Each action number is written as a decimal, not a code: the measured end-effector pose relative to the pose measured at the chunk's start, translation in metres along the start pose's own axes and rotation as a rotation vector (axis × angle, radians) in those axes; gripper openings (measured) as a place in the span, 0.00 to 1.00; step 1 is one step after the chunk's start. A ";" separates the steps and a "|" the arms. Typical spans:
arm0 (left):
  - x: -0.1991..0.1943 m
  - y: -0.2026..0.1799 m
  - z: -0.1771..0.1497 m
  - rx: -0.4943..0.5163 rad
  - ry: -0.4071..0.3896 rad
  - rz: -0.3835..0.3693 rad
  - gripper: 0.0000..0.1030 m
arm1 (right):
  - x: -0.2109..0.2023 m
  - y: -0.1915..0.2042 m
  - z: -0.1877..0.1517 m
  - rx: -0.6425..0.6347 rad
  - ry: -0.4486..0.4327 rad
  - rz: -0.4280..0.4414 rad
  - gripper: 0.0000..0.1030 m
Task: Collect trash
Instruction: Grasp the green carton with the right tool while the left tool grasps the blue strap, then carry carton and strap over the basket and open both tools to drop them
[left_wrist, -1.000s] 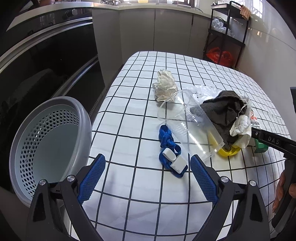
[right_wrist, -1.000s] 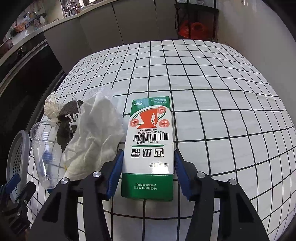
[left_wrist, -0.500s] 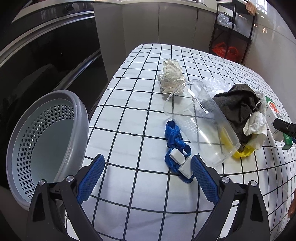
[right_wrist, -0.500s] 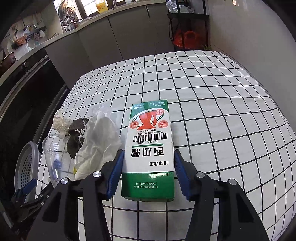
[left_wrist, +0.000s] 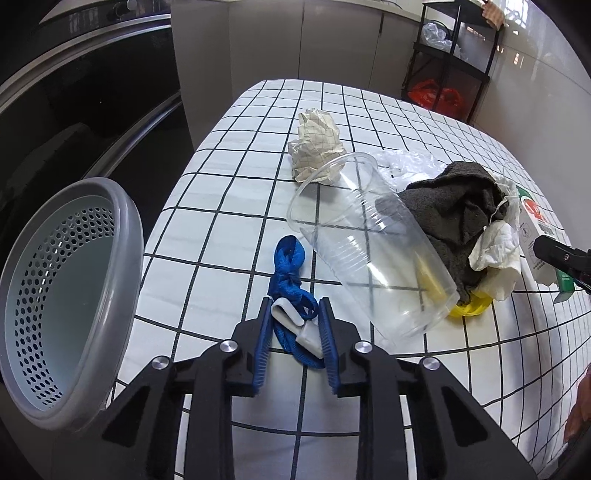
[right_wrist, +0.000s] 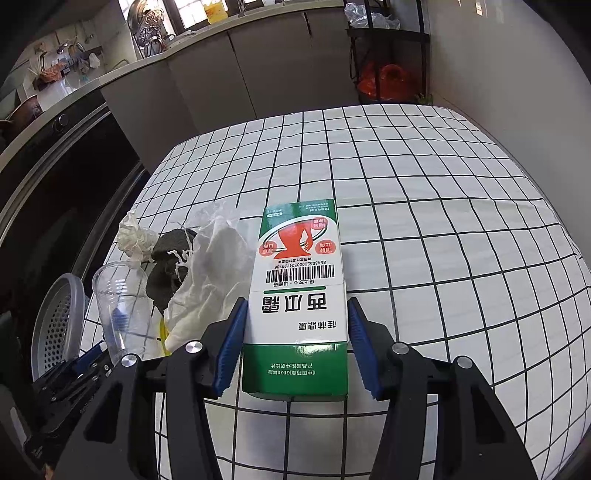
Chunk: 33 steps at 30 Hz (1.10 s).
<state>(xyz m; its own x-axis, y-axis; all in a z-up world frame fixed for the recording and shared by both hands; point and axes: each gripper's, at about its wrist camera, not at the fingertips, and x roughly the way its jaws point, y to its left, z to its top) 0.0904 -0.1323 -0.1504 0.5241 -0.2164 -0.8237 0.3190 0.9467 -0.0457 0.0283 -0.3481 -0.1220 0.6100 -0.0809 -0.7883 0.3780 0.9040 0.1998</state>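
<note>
Left gripper (left_wrist: 293, 334) now closed around blue strap (left_wrist: 286, 275).

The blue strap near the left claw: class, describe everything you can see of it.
The blue strap looks like woven webbing, knotted near its middle, with a loop at the far end and white plastic clip pieces at the near end. It lies limp on the checked tablecloth, beside the tipped clear cup. The left claw has closed around its near, clip end, blue pads on both sides.
</note>
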 end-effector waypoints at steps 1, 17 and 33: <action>-0.001 0.001 -0.001 0.000 0.000 0.001 0.23 | -0.001 0.001 0.000 -0.001 -0.001 0.002 0.51; -0.079 0.026 0.001 0.003 -0.148 0.018 0.16 | -0.054 0.022 -0.006 0.008 -0.114 0.084 0.51; -0.139 0.111 -0.002 -0.060 -0.251 0.191 0.16 | -0.070 0.131 -0.016 -0.103 -0.173 0.255 0.51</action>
<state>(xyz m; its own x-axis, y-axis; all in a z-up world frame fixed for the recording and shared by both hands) 0.0509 0.0038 -0.0420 0.7510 -0.0788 -0.6556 0.1530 0.9866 0.0567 0.0241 -0.2173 -0.0496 0.7886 0.0912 -0.6081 0.1311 0.9413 0.3111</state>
